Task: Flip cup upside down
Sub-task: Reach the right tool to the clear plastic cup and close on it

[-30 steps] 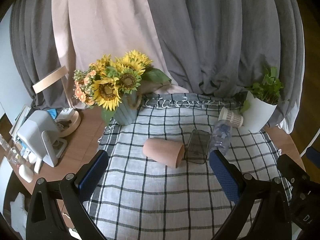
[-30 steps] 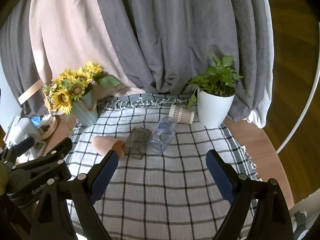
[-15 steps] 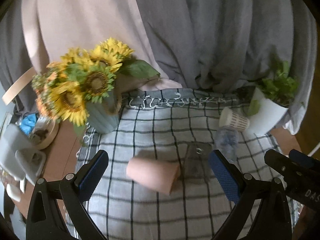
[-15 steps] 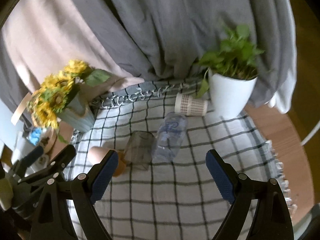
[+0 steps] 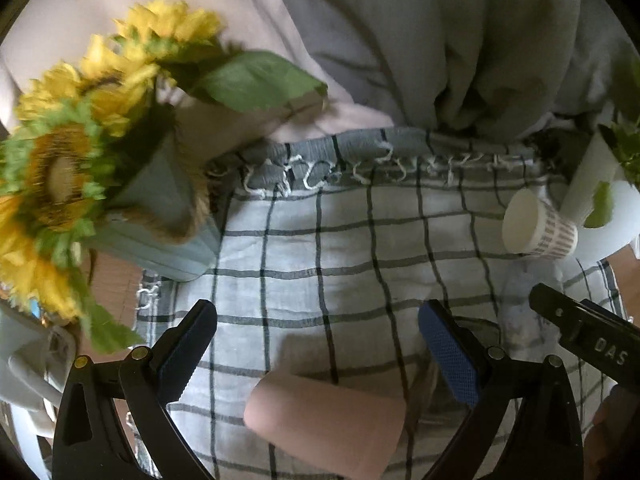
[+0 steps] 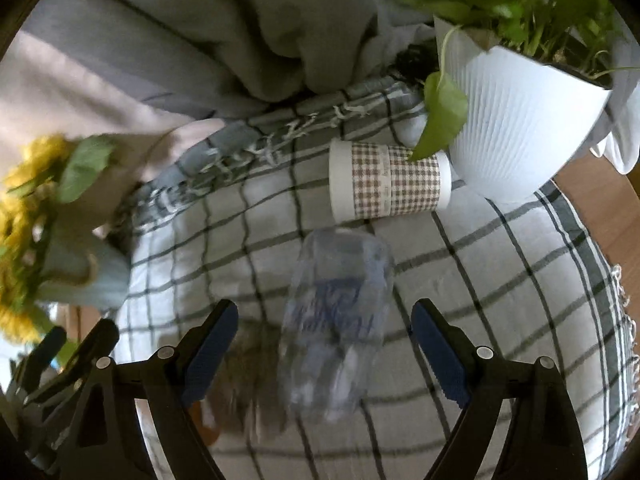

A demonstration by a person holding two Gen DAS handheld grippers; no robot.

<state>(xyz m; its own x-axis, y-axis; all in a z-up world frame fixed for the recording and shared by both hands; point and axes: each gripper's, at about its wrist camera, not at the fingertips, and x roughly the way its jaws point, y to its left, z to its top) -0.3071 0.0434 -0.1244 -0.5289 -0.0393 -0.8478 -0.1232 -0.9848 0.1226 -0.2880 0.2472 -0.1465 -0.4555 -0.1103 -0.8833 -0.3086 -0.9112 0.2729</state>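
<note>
Both grippers have dropped closer to the checked cloth (image 5: 304,248). Left gripper (image 5: 318,350) spreads wide above the matte pink cup (image 5: 326,426) lying on its side; right gripper (image 6: 324,354), equally wide, straddles a clear plastic bottle (image 6: 334,330) (also toppled). Sunflowers (image 5: 60,164) fill the blue vase (image 5: 160,236); leafy greens (image 6: 532,4) fill the white ribbed pot (image 6: 520,128).

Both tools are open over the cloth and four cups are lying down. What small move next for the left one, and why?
Probably ease the left tool down and forward until its open fingers straddle the pink cup. That cup lies on its side on the checked cloth directly below the gap, not yet between the pads, so closing now would likely miss it.
</note>
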